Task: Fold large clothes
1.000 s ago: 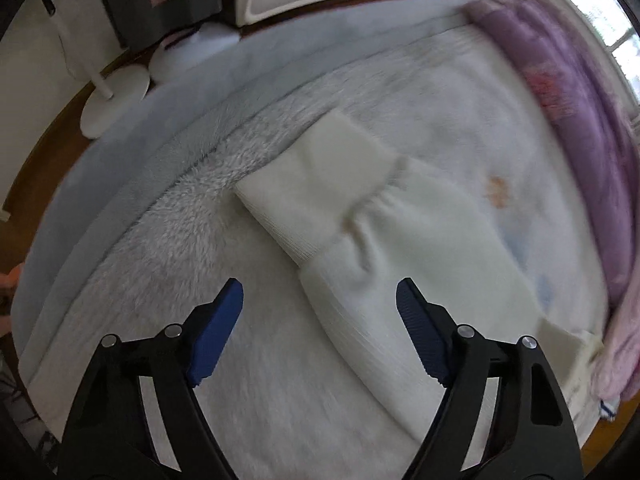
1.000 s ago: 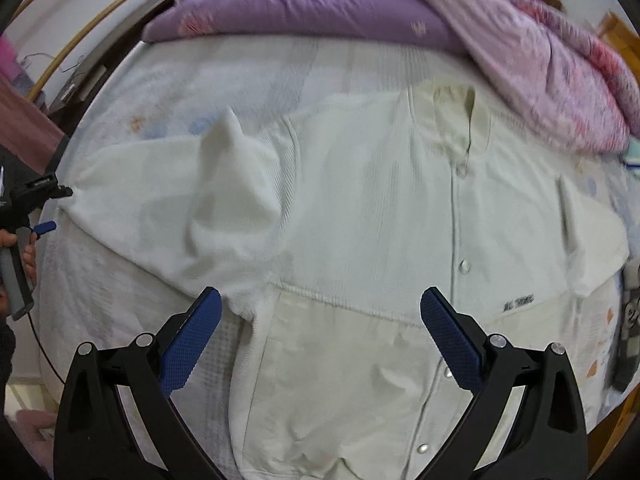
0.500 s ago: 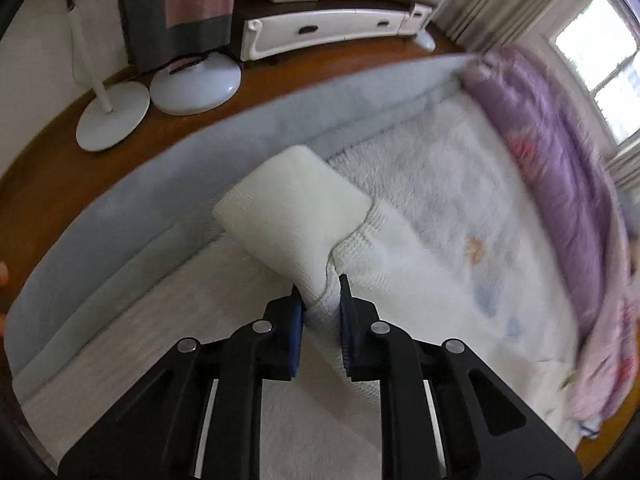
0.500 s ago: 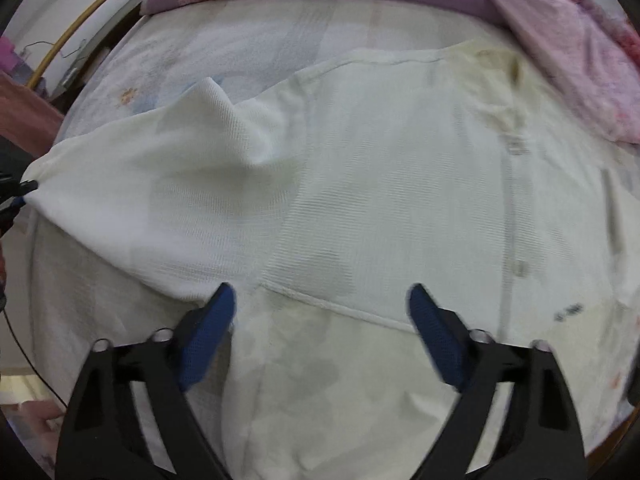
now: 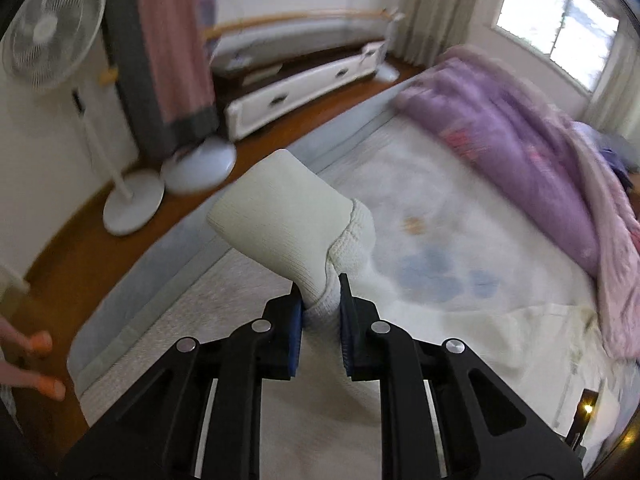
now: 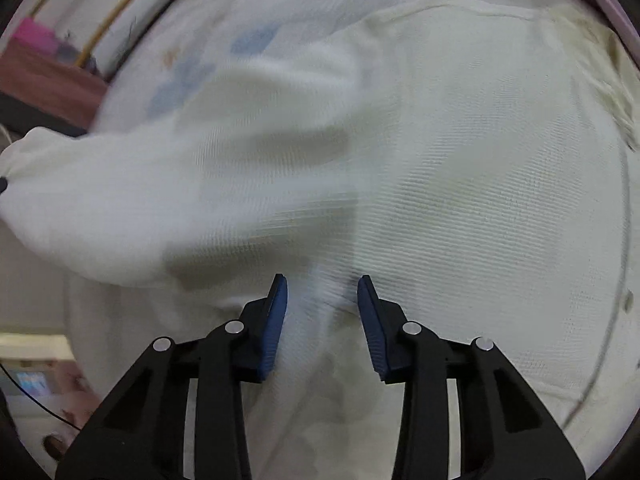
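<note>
Left tool (image 5: pixel 320 300): blue pads clamped on the ribbed cuff end of the sleeve (image 5: pixel 280 216) of a cream knitted button-front cardigan (image 6: pixel 460 168); the cuff stands out beyond the pads, clear of the bed.

Right tool (image 6: pixel 322 300): jaws partly apart and just now closing, with a raised ridge of the cardigan's body fabric between them; whether the pads press on it cannot be told.

The cardigan lies spread, front up, on the pale patterned bed sheet (image 5: pixel 432 240), its sleeve drawn out towards the left edge of the right wrist view.

A crumpled purple quilt (image 5: pixel 520 152) lies along the far side of the bed. A white pedestal fan (image 5: pixel 52 40) stands on the wooden floor beside it.
</note>
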`<state>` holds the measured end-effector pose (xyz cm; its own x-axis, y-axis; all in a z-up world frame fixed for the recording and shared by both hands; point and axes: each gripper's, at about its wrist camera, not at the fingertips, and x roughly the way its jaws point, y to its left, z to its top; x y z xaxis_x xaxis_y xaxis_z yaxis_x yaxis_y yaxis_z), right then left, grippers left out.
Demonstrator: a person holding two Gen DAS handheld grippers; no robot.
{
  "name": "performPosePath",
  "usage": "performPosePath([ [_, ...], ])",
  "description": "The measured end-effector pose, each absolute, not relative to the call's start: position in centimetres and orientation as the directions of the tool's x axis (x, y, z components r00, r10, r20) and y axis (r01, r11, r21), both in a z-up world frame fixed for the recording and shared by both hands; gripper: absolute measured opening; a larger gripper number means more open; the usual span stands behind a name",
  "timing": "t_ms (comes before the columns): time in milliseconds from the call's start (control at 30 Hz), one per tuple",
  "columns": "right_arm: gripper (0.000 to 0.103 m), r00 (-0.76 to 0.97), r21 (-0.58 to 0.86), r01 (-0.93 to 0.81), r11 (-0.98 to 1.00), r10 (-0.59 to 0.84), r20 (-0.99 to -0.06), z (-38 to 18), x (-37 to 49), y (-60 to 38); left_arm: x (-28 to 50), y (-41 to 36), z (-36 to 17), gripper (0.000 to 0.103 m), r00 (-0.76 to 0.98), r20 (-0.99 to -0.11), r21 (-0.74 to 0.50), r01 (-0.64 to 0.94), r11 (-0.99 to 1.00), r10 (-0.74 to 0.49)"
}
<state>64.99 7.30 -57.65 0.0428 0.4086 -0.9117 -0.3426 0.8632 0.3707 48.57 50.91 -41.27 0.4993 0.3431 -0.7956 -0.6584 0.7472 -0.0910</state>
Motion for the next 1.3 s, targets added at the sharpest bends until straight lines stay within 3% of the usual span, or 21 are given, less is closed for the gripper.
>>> performPosePath([
  [67, 0.037, 0.080, 0.392, -0.305, 0.868, 0.433, -0.898, -56.0, 65.3, 3.5, 49.7, 46.2, -38.6, 0.016, 0.556, -0.763, -0.110, -0.613, 0.782, 0.329],
  [267, 0.037, 0.208, 0.370, -0.225, 0.902, 0.415, -0.886, -51.0, 65.9, -11.5, 54.6, 30.3, -34.6, 0.016, 0.702, -0.699, -0.259, -0.421, 0.869, 0.132],
  [300, 0.039, 0.226, 0.364, -0.205, 0.908, 0.406, -0.885, -50.4, 65.9, -14.0, 56.0, 27.2, -34.7, 0.016, 0.709, -0.698, -0.269, -0.388, 0.881, 0.099],
  [367, 0.052, 0.280, 0.341, -0.150, 0.928, 0.371, -0.885, -49.1, 65.9, -19.9, 58.7, 20.6, -35.0, 0.016, 0.709, -0.704, -0.281, -0.323, 0.904, 0.034],
  [533, 0.057, 0.340, 0.322, -0.037, 0.946, 0.315, -0.886, -47.8, 66.0, -32.5, 64.4, 4.2, -38.7, 0.016, 0.680, -0.725, -0.273, -0.137, 0.952, -0.110],
  [700, 0.060, 0.376, 0.301, 0.067, 0.951, 0.255, -0.891, -47.7, 65.7, -42.1, 68.2, -8.9, -45.6, 0.017, 0.573, -0.772, -0.333, 0.002, 0.943, -0.274],
  [733, 0.060, 0.378, 0.297, 0.095, 0.950, 0.242, -0.894, -48.1, 65.5, -43.8, 69.0, -10.4, -47.1, 0.020, 0.538, -0.791, -0.341, 0.007, 0.940, -0.291],
  [767, 0.061, 0.374, 0.296, 0.117, 0.948, 0.234, -0.897, -48.5, 65.3, -44.9, 70.1, -12.0, -49.3, 0.035, 0.462, -0.836, -0.332, 0.002, 0.943, -0.295],
  [833, 0.061, 0.363, 0.290, 0.167, 0.942, 0.215, -0.907, -49.5, 64.7, -47.6, 70.7, -13.9, -52.6, 0.068, 0.359, -0.894, -0.296, -0.021, 0.955, -0.269],
  [967, 0.061, 0.354, 0.311, 0.261, 0.914, 0.209, -0.912, -51.5, 64.6, -50.9, 69.6, -13.5, -53.9, 0.084, 0.359, -0.896, -0.287, -0.015, 0.958, -0.262],
  [1067, 0.061, 0.368, 0.356, 0.346, 0.868, 0.224, -0.903, -52.9, 65.3, -53.5, 69.3, -10.8, -54.6, 0.084, 0.346, -0.911, -0.269, -0.090, 0.959, -0.223],
  [1167, 0.061, 0.393, 0.393, 0.442, 0.806, 0.220, -0.893, -54.3, 66.9, -56.1, 69.2, -7.4, -55.8, 0.084, 0.297, -0.950, -0.154, -0.173, 0.973, -0.098],
  [1300, 0.061, 0.433, 0.438, 0.566, 0.699, 0.200, -0.879, -56.6, 68.9, -59.0, 69.1, -3.8, -57.2, 0.084, 0.261, -0.965, -0.080, -0.230, 0.970, -0.017],
])
